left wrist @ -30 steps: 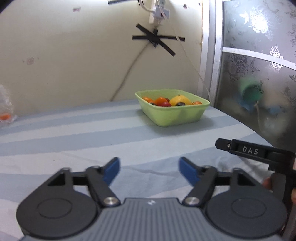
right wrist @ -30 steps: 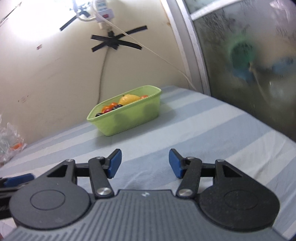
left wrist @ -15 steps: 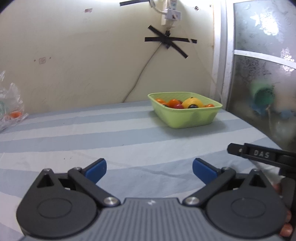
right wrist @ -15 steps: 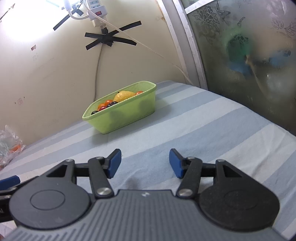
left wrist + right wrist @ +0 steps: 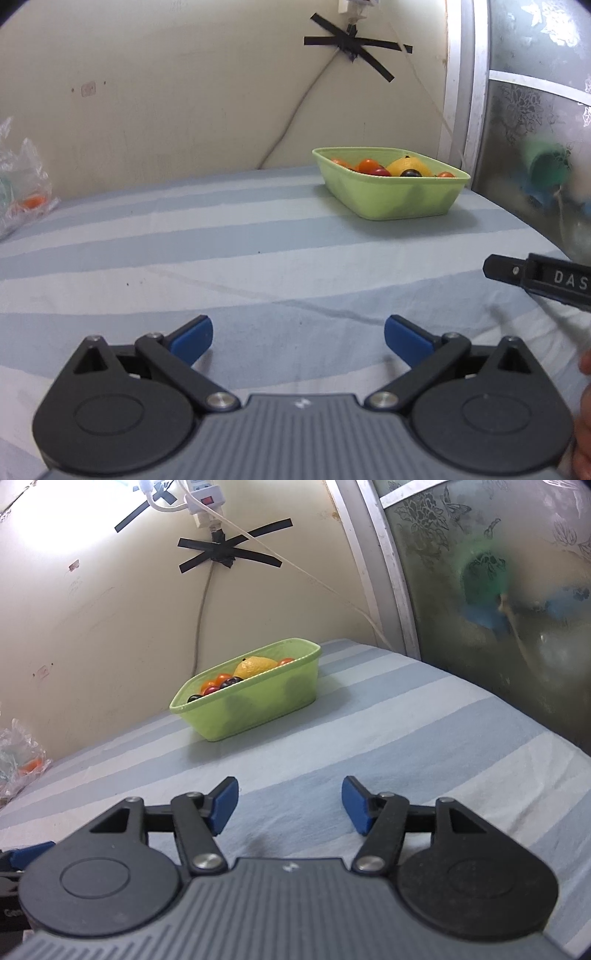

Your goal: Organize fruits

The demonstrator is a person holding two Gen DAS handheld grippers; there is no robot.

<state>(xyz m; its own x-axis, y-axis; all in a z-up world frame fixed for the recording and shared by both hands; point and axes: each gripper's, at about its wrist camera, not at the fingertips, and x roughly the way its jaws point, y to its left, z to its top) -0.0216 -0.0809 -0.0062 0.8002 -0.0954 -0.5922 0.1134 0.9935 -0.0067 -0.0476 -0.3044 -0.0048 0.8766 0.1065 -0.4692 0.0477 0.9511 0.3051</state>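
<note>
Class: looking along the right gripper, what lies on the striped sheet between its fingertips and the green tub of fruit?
Nothing: in the right wrist view, only bare striped sheet lies between the open right gripper and the tub.

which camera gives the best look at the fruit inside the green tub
Left wrist: it looks over the green tub rim onto the lemon and small red fruits. The right wrist view sees mostly the tub's side wall, with fruit tops peeking over.

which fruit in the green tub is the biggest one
The yellow lemon-like fruit in the green tub: far larger than the small orange-red tomatoes and dark round fruits around it, and the only yellow one.
</note>
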